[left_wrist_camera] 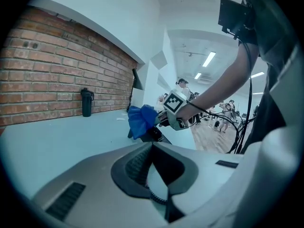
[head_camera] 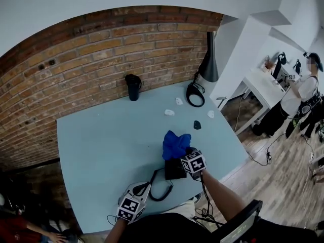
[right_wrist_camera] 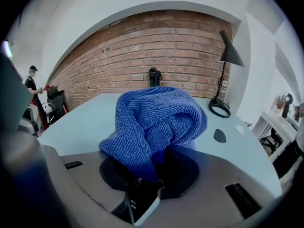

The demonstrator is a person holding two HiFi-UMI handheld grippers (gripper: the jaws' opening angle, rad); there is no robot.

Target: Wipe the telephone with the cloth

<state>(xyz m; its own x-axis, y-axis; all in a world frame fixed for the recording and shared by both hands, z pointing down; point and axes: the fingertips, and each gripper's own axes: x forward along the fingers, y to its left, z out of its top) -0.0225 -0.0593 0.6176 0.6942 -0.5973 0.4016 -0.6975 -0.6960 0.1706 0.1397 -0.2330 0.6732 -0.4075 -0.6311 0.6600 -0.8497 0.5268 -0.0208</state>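
R gripper (head_camera: 185, 154) clamps blue cloth (head_camera: 176, 144) over black phone (head_camera: 175, 169) on table (head_camera: 101, 146). L gripper (left_wrist_camera: 156, 174) jaws nearly closed, nipping cord (left_wrist_camera: 154, 194).

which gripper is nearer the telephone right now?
Right. The right gripper, shut on the blue cloth, is at the telephone; the left gripper, shut on the cord, sits back near the table front edge.
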